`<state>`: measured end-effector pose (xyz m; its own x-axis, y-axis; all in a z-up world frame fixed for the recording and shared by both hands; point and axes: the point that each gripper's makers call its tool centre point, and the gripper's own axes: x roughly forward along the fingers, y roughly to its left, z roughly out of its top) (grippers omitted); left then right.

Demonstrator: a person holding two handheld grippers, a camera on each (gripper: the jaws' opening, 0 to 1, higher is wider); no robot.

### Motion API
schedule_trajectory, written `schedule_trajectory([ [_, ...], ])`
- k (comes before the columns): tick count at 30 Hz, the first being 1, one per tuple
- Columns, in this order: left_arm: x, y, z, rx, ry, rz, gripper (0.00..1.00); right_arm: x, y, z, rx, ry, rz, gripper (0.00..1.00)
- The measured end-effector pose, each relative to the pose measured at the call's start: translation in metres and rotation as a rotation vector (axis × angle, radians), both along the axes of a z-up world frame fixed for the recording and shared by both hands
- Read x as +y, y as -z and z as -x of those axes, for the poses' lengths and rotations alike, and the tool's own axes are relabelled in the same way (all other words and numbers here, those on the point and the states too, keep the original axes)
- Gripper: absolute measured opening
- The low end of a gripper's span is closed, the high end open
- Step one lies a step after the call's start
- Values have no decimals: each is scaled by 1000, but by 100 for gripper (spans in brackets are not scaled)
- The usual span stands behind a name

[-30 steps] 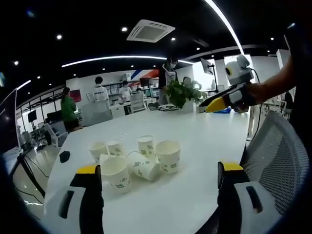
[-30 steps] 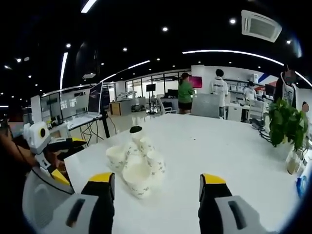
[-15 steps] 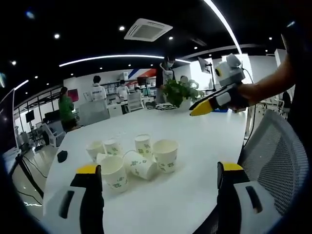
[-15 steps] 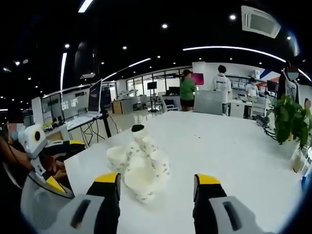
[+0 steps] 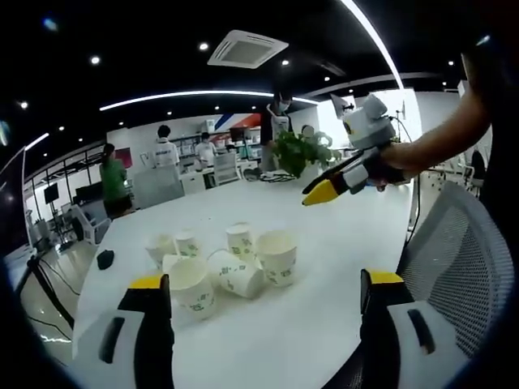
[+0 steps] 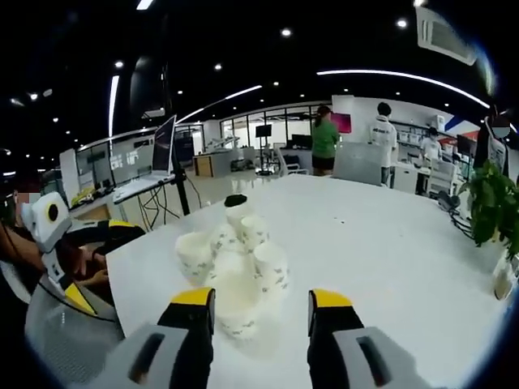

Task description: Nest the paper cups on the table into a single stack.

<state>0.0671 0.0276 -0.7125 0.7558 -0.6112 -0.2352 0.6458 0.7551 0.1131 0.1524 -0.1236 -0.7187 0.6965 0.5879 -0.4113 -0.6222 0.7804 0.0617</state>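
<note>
Several white paper cups with green print stand bunched on the white table [image 5: 340, 243]. Among them are a near cup [image 5: 195, 288], a wide cup [image 5: 278, 258] and a cup lying on its side [image 5: 241, 279]. My left gripper [image 5: 265, 279] is open wide, short of the cups, with nothing between its jaws. A hand holds my right gripper [image 5: 313, 197] in the air to the right of the cluster. In the right gripper view the cup cluster [image 6: 235, 259] sits just past my open right gripper [image 6: 261, 297], and the left gripper [image 6: 97, 261] shows at the far left.
A black mouse [image 5: 106, 259] lies on the table beyond the cups. A potted plant [image 5: 300, 154] stands at the far edge. A grey mesh chair [image 5: 454, 251] is at the table's near right side. People stand in the office behind.
My right gripper has come closer to the cups and lower, and its jaws have narrowed a little. The left gripper and the cups have stayed put.
</note>
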Motion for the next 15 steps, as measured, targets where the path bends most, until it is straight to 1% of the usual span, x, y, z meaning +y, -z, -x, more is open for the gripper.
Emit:
schedule_trajectory([
  [5, -1, 0, 0, 4, 1, -5, 96, 4, 7, -6, 19, -12, 2, 37],
  [6, -2, 1, 1, 6, 4, -8, 96, 6, 9, -5, 31, -20, 0, 35],
  [9, -2, 2, 1, 7, 8, -13, 95, 11, 13, -7, 35, -38, 14, 33],
  [13, -1, 3, 1, 11, 9, -11, 95, 15, 19, -9, 66, -45, 9, 30],
  [15, -2, 3, 1, 13, 12, -10, 95, 15, 23, -14, 84, -41, 5, 27],
])
